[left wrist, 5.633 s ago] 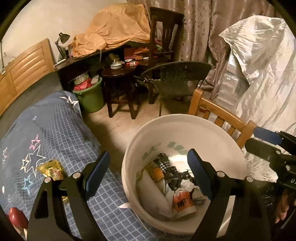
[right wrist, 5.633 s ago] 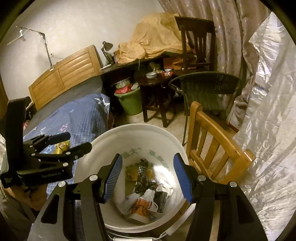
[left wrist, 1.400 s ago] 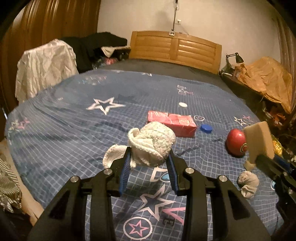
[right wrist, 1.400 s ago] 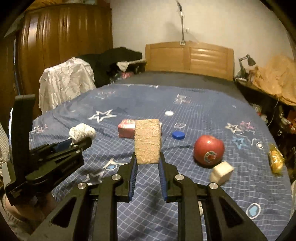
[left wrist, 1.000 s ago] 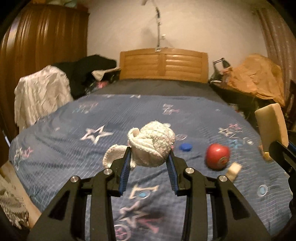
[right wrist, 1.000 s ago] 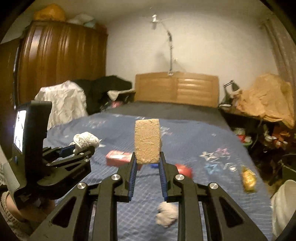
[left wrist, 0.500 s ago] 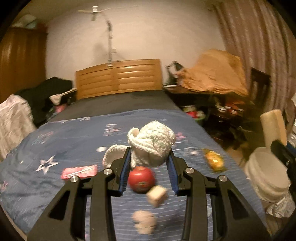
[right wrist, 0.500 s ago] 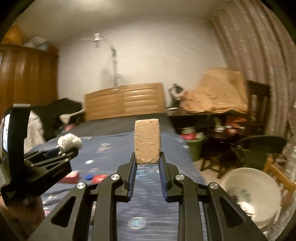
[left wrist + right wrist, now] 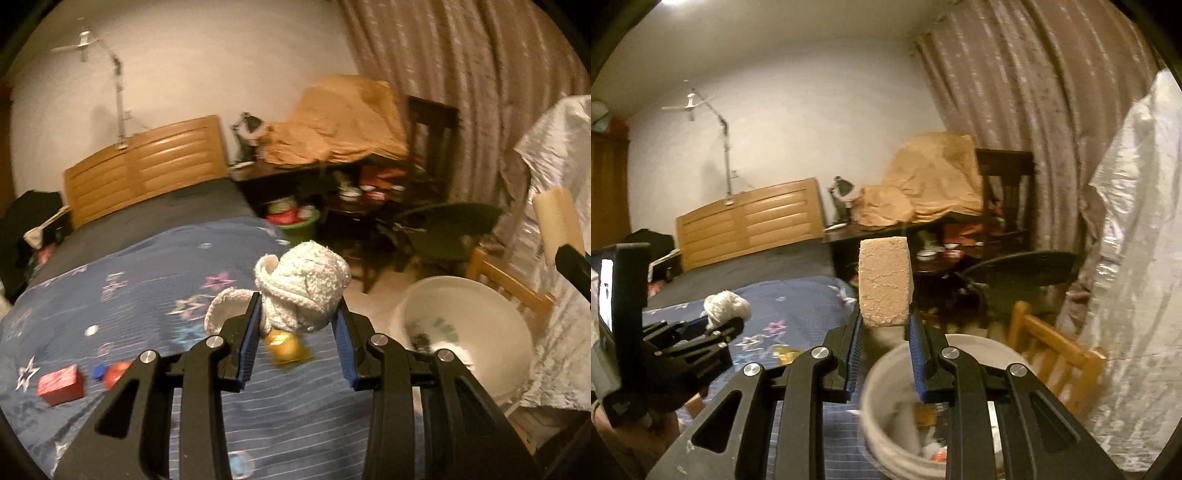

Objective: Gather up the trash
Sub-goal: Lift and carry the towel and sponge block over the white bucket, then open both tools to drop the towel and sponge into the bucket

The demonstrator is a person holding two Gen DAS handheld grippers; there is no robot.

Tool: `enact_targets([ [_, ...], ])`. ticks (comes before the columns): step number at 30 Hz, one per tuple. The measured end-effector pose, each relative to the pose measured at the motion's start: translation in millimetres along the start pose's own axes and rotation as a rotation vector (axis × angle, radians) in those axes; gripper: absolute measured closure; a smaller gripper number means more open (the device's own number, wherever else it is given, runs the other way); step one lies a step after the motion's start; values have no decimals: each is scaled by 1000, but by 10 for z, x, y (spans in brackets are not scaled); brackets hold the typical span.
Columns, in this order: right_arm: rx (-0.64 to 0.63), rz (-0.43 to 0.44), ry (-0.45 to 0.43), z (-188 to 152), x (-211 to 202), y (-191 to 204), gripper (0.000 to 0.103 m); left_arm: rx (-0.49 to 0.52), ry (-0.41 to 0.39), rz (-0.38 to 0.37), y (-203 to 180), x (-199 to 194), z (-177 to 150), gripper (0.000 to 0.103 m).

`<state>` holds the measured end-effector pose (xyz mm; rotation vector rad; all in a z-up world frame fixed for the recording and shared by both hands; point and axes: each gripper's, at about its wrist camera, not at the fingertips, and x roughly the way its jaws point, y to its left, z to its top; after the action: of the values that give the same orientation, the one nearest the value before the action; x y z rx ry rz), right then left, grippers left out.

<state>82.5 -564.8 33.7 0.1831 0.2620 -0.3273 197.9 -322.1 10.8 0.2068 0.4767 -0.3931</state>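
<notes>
My left gripper [image 9: 297, 314] is shut on a balled white cloth [image 9: 303, 286] and holds it in the air above the blue bed. It also shows at the left of the right wrist view [image 9: 720, 325]. My right gripper [image 9: 884, 325] is shut on a tan cracked sponge block [image 9: 884, 282], held upright above the near rim of the white trash bucket [image 9: 886, 402]. The sponge shows at the right edge of the left wrist view [image 9: 557, 221]. The bucket [image 9: 491, 321] stands on the floor beside the bed, with trash inside.
On the blue star bedspread [image 9: 147, 295] lie a yellow wrapper [image 9: 286, 345], a red box [image 9: 59, 384], a red ball [image 9: 116, 373] and a blue cap [image 9: 99, 371]. A wooden chair [image 9: 1052, 354] stands behind the bucket. A wicker chair [image 9: 447, 232] and green bin [image 9: 299, 225] stand farther back.
Both grippers have swung right from over the bed toward the bucket, still holding the cloth and the sponge. The bucket is now closer, under the right gripper.
</notes>
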Motion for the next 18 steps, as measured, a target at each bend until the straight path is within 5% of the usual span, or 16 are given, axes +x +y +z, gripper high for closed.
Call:
enact_targets([
  [6,16,-63,19,-5,67,-620,79,82,39,-79,-586,281,33,67],
  [18,34,-138,139,-167,339,-1083,79,157,127,-227,-1144,677,21,67],
])
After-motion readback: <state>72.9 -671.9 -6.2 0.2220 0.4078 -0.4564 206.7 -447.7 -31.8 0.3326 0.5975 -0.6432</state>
